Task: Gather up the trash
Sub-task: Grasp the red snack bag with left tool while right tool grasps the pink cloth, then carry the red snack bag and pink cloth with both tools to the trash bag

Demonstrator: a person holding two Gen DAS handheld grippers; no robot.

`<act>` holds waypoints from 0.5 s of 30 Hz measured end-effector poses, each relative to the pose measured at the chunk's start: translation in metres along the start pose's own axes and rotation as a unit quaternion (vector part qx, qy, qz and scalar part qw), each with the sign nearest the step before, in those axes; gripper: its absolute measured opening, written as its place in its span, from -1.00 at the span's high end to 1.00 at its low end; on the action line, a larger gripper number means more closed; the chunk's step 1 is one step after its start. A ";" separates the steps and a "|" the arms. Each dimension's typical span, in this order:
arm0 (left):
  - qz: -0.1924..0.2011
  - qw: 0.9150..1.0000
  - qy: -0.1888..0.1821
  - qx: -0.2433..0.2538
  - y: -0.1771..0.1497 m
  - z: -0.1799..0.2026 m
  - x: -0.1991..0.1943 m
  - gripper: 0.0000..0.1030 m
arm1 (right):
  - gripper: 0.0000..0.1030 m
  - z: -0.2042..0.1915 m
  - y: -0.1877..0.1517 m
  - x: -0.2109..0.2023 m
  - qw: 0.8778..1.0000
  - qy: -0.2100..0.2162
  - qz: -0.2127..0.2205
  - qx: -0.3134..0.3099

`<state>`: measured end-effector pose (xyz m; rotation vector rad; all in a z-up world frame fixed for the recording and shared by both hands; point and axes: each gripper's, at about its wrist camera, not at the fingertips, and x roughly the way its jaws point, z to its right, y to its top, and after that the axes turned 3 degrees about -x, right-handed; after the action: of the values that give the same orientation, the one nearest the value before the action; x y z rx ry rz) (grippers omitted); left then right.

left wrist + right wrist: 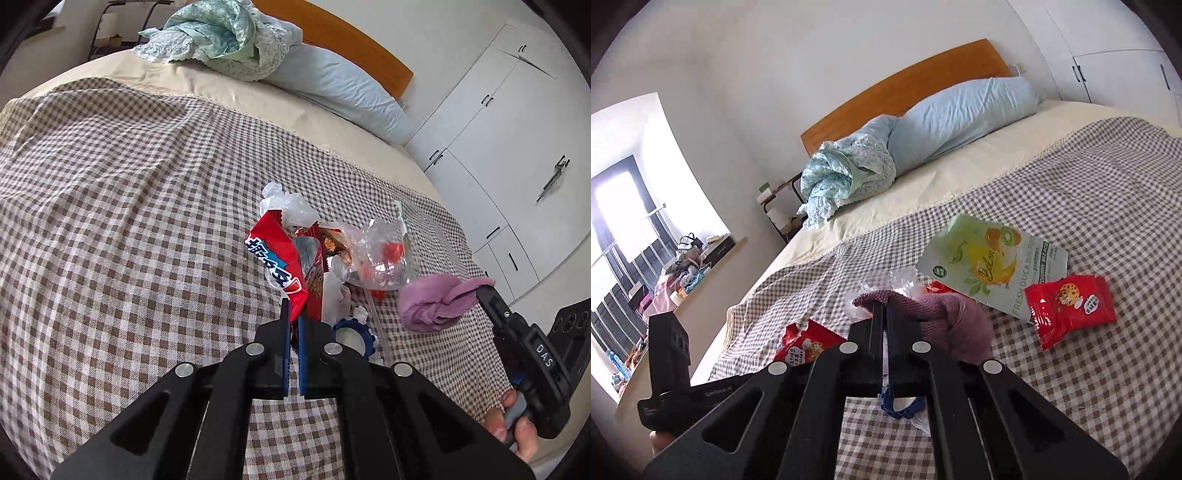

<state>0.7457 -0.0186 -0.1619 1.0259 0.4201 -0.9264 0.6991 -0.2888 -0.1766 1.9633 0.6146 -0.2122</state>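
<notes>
red wrapper (275, 258) pinched in left claw (291, 314), angled down.

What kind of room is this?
A bedroom, most likely: a bed with a wooden headboard, a long pale-blue pillow and a checked cover, plus white wardrobe doors.

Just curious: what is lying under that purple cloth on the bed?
The purple cloth rests on the checked blanket, overlapping a clear plastic bag and a red wrapper edge. Anything deeper underneath is covered.
</notes>
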 end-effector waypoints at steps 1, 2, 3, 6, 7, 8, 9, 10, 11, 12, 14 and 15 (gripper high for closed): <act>0.007 1.000 0.000 0.000 -0.002 0.000 -0.007 1.00 | 0.97 -0.002 0.002 -0.007 1.000 0.005 0.007 -0.002; 0.014 1.000 -0.003 -0.001 -0.002 0.001 -0.013 1.00 | 0.97 -0.005 0.004 -0.015 1.000 0.006 0.013 -0.005; 0.018 1.000 -0.004 -0.003 -0.002 0.000 -0.018 0.99 | 0.97 -0.006 0.005 -0.021 1.000 0.006 0.019 -0.007; 0.025 1.000 -0.003 -0.008 -0.008 0.006 -0.030 1.00 | 0.97 -0.005 0.007 -0.035 1.000 0.006 0.028 -0.006; 0.025 1.000 -0.005 -0.005 -0.011 0.009 -0.033 1.00 | 0.97 -0.004 0.005 -0.039 1.000 0.007 0.029 -0.004; 0.027 1.000 -0.002 0.000 -0.015 0.014 -0.037 1.00 | 0.97 -0.003 0.003 -0.043 1.000 0.009 0.029 -0.003; 0.029 1.000 -0.002 0.006 -0.018 0.017 -0.039 1.00 | 0.97 -0.003 0.001 -0.048 1.000 0.011 0.028 0.000; 0.030 0.999 -0.004 0.013 -0.022 0.022 -0.042 1.00 | 0.97 -0.003 -0.001 -0.052 1.000 0.012 0.027 0.002; 0.030 0.999 -0.004 0.019 -0.027 0.026 -0.045 1.00 | 0.97 -0.005 -0.003 -0.059 1.000 0.009 0.027 0.004; 0.030 0.999 -0.004 0.022 -0.031 0.030 -0.049 0.99 | 0.97 -0.006 -0.003 -0.067 1.000 0.006 0.029 0.003; 0.029 0.999 -0.008 0.036 -0.041 0.041 -0.056 1.00 | 0.97 -0.009 -0.003 -0.089 0.999 -0.002 0.043 0.001; 0.031 0.998 -0.011 0.048 -0.046 0.050 -0.061 0.99 | 0.97 -0.010 -0.001 -0.104 0.999 -0.007 0.051 0.001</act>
<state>0.6678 -0.0429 -0.1206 1.1084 0.3271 -0.9086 0.6087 -0.3137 -0.1311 1.9875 0.5042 -0.1649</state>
